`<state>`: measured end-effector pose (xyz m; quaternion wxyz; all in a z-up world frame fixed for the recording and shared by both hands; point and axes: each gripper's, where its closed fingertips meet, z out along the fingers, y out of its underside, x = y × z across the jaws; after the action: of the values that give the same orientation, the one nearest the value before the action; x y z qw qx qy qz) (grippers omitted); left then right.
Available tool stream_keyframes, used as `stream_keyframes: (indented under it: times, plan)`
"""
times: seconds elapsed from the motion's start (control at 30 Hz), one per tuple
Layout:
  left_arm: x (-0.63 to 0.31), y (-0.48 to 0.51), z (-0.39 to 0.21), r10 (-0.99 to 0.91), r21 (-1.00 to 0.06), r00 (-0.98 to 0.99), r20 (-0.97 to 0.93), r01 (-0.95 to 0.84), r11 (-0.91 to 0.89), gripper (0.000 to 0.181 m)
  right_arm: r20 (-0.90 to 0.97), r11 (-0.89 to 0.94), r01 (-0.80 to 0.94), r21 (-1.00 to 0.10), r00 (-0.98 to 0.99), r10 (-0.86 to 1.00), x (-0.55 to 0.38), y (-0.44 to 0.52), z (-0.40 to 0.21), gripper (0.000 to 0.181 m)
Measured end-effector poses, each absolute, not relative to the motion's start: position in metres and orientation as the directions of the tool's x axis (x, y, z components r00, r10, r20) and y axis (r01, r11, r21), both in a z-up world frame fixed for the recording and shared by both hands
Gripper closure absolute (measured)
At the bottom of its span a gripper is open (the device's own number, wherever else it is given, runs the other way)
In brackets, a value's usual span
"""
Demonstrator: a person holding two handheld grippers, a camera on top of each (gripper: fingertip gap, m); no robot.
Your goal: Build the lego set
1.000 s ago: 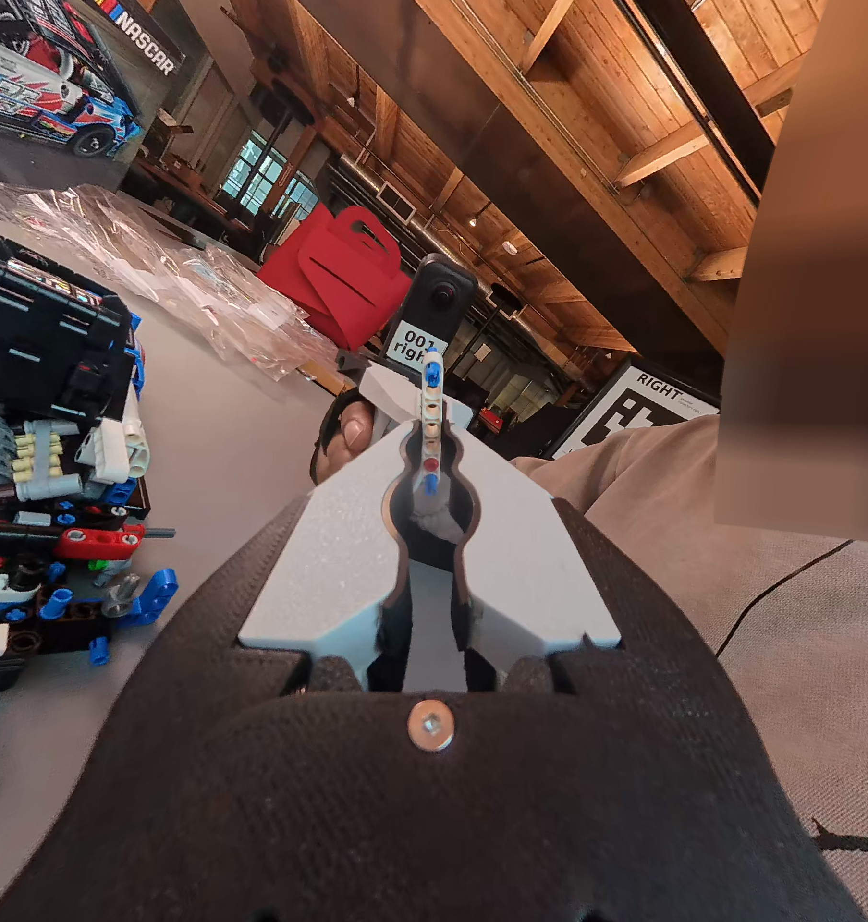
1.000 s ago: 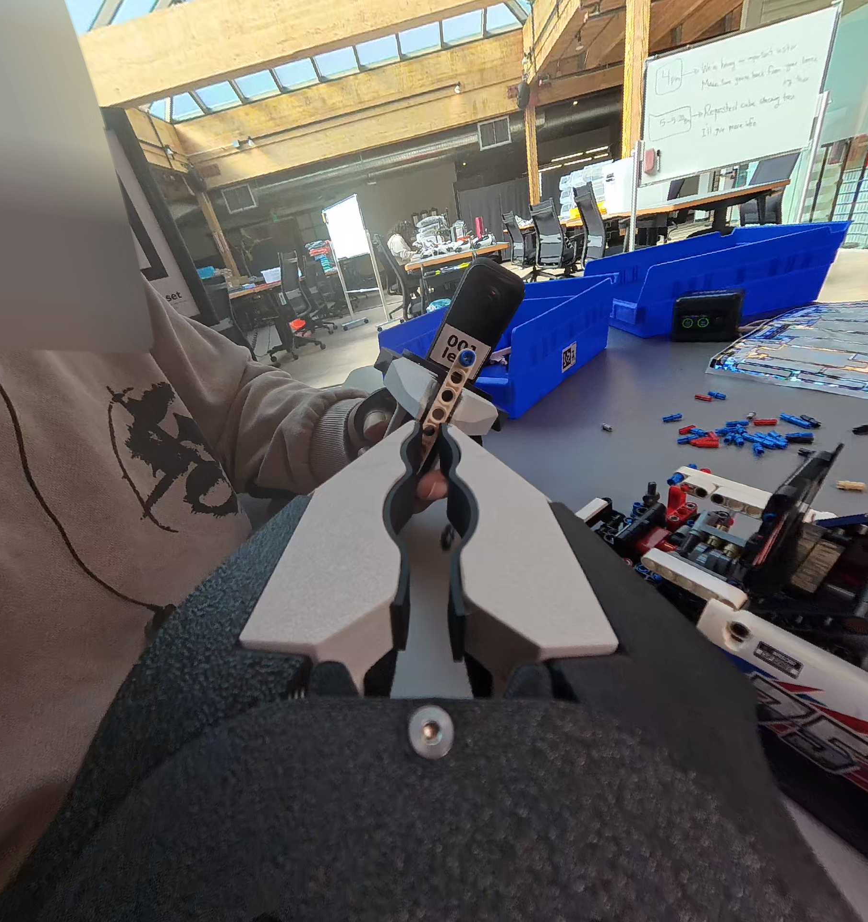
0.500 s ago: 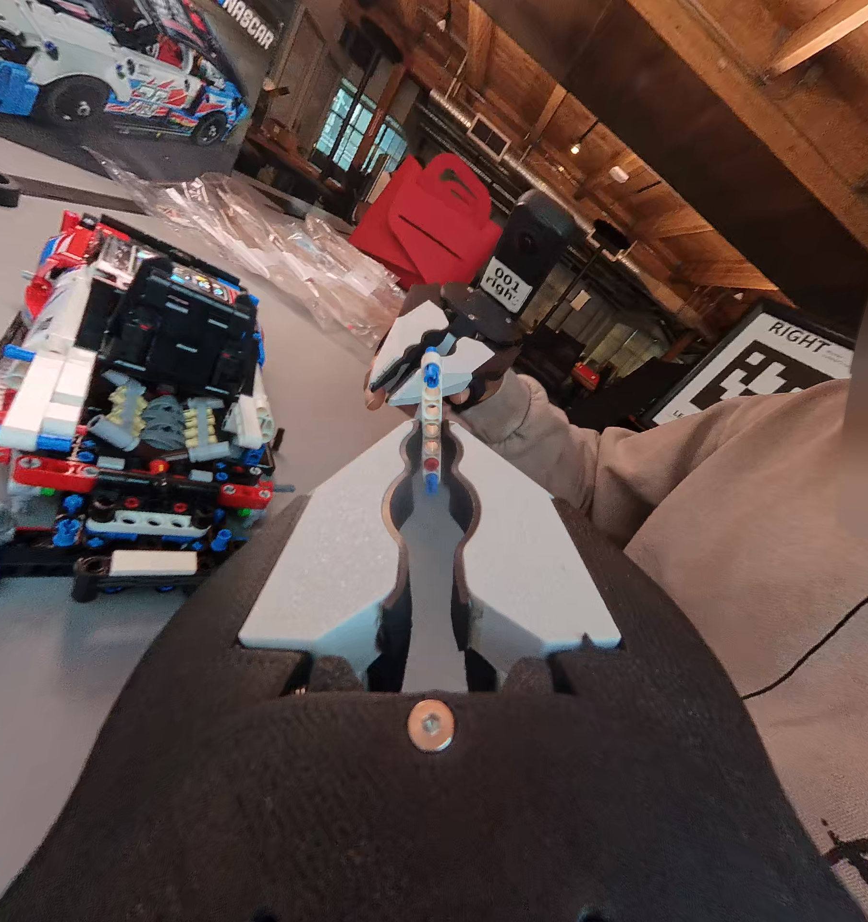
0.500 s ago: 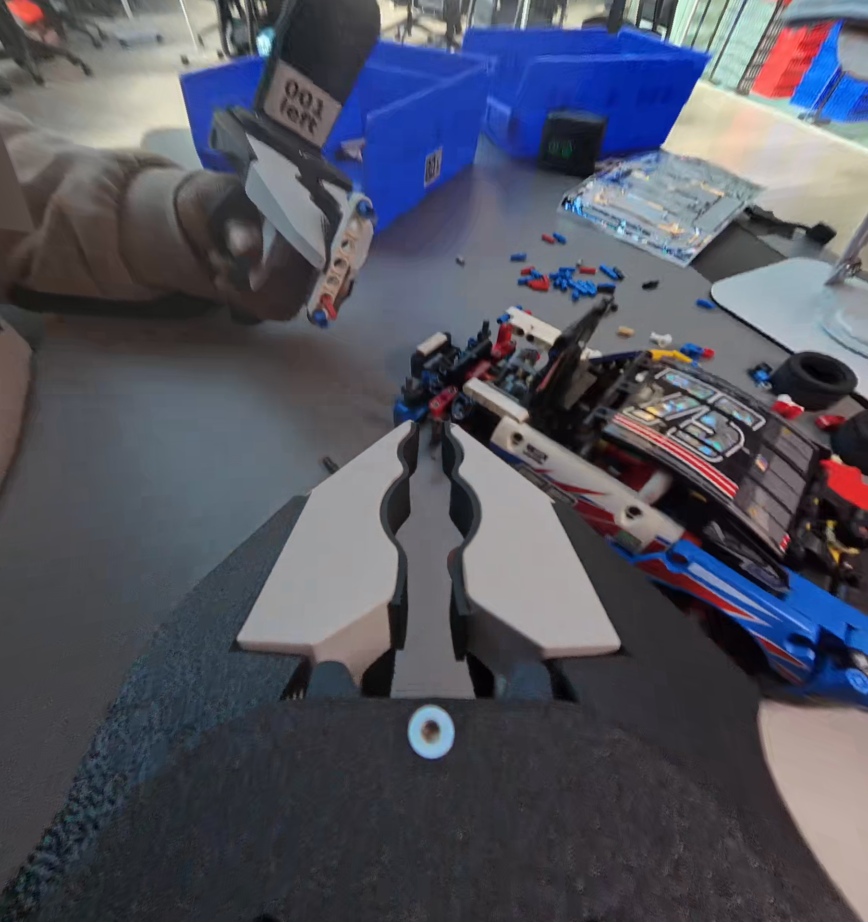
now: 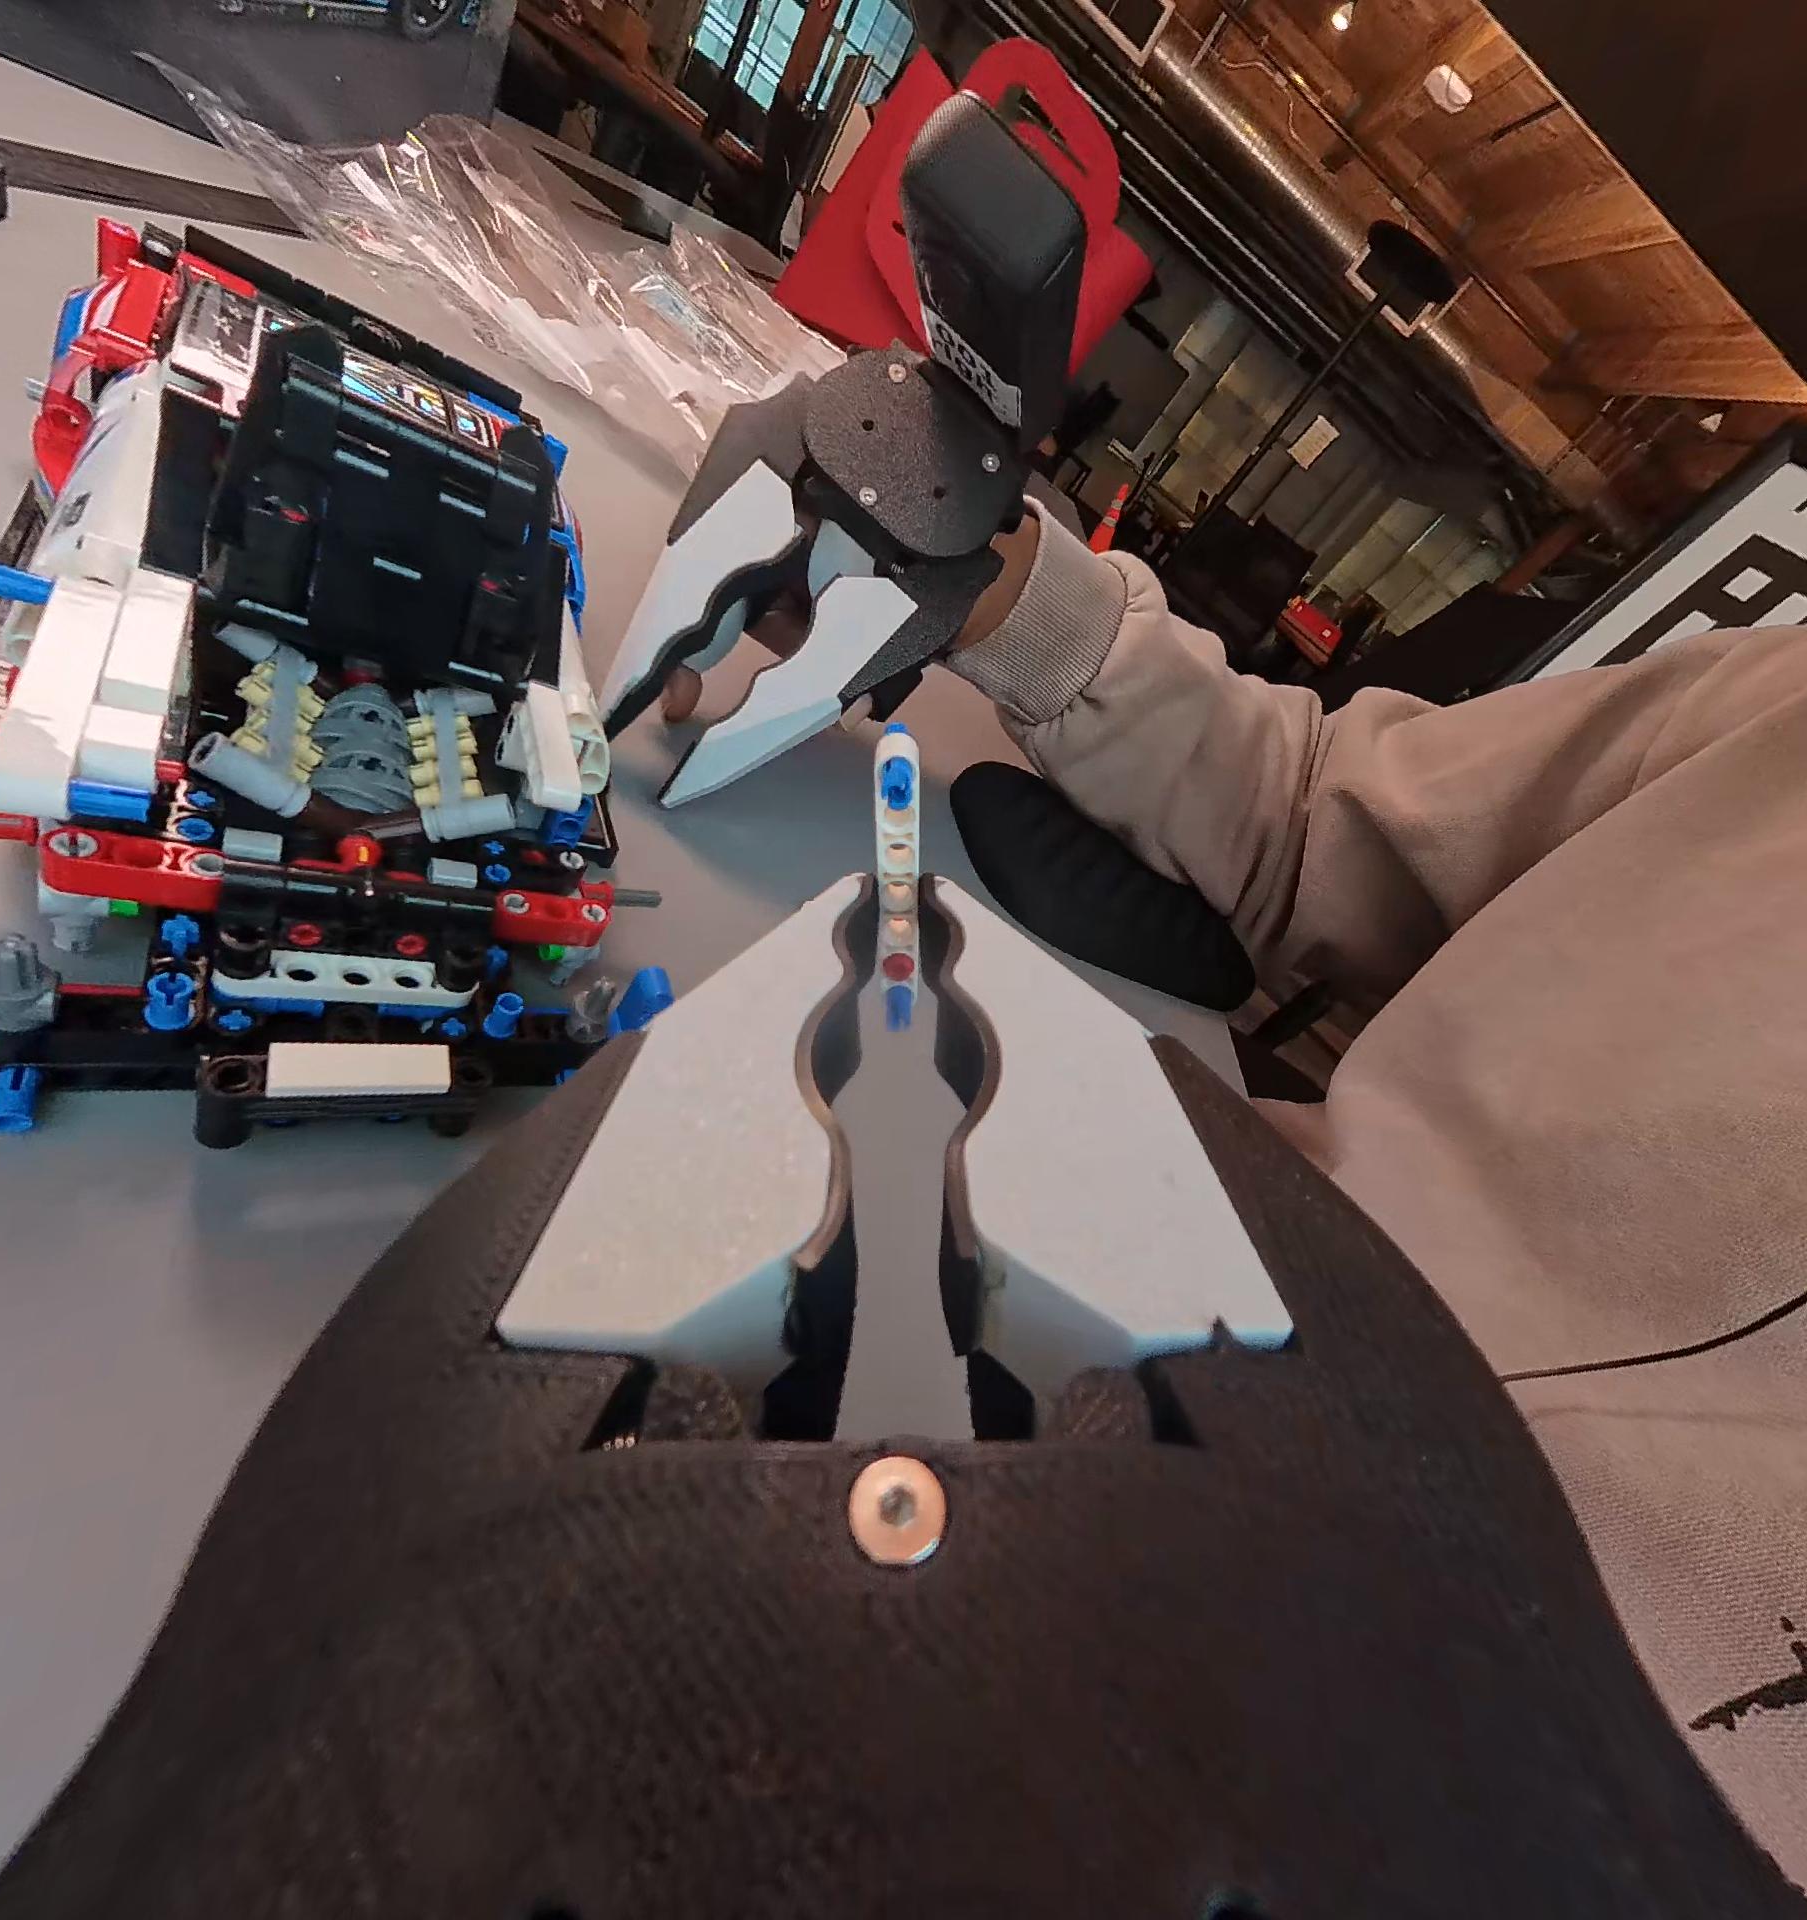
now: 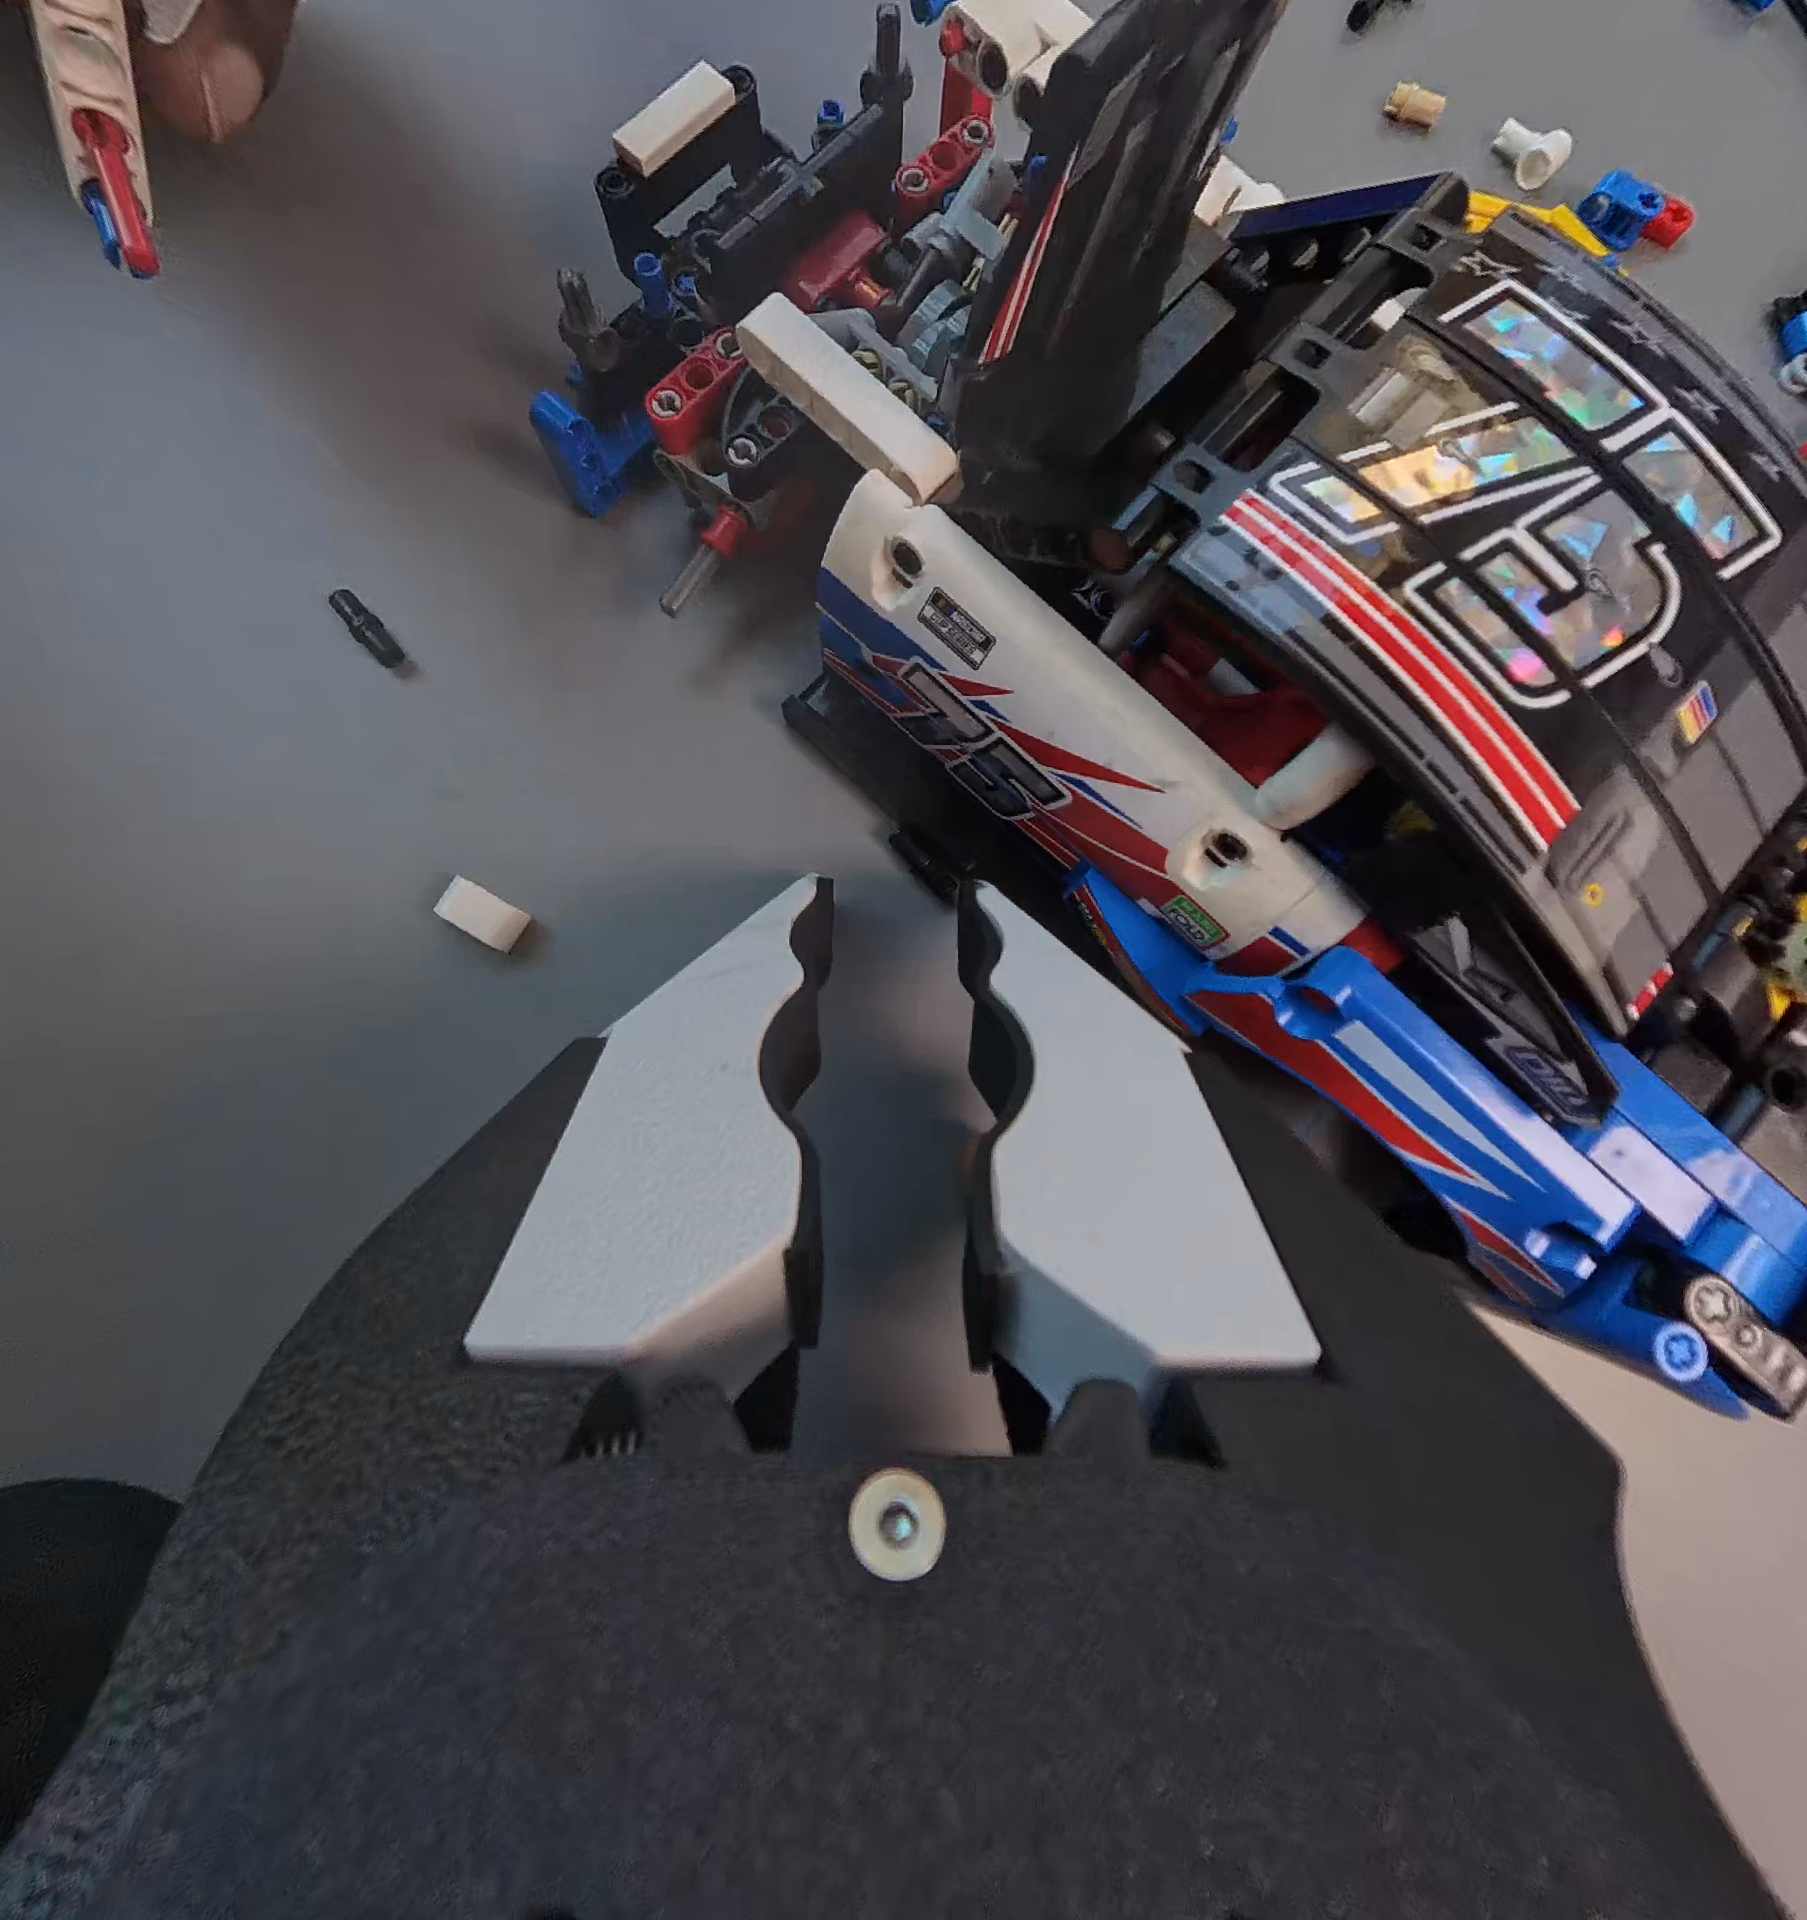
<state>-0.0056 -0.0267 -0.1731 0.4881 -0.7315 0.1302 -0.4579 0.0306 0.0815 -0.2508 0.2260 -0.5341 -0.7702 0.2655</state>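
Note:
My left gripper (image 5: 894,883) is shut on a white lego beam (image 5: 896,831) with blue and red pins, held upright above the grey table; the beam also shows at the top left of the right wrist view (image 6: 99,156). My right gripper (image 6: 894,894) is open and empty, pointing down at the table just beside the white side panel of the lego race car (image 6: 1242,623). In the left wrist view the right gripper (image 5: 650,748) hangs open by the car's (image 5: 286,675) engine end.
A small white brick (image 6: 481,914) and a black pin (image 6: 367,628) lie loose on the table left of the car. Several small loose parts (image 6: 1605,177) lie beyond the car. Clear plastic bags (image 5: 525,260) and a red bag (image 5: 940,239) lie behind it.
My right gripper has let go of the beam, swung away down toward the table beside the car and opened. My left gripper still holds the beam and has tilted down toward the table.

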Motion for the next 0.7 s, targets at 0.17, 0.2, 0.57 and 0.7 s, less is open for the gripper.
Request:
stream_keyframes:
  times: [0.17, 0.2, 0.57, 0.7]
  plan:
    - [-0.002, -0.03, -0.172, -0.65, -0.833, 0.532, 0.543, 0.248, -0.494, 0.176, 0.051, 0.311, 0.717, -0.624, -0.359, 0.932, 0.031, 0.078, -0.253, 0.169]
    - [-0.001, -0.03, -0.172, -0.652, -0.834, 0.53, 0.543, 0.245, -0.495, 0.176, 0.044, 0.316, 0.715, -0.623, -0.371, 0.928, 0.033, 0.075, -0.253, 0.174]
    - [-0.004, -0.029, -0.172, -0.641, -0.834, 0.543, 0.542, 0.255, -0.489, 0.176, 0.073, 0.29, 0.738, -0.609, -0.312, 0.947, 0.027, 0.073, -0.254, 0.164]
    - [-0.005, -0.028, -0.171, -0.64, -0.834, 0.544, 0.543, 0.261, -0.486, 0.176, 0.085, 0.264, 0.747, -0.611, -0.269, 0.959, 0.024, 0.071, -0.254, 0.169]
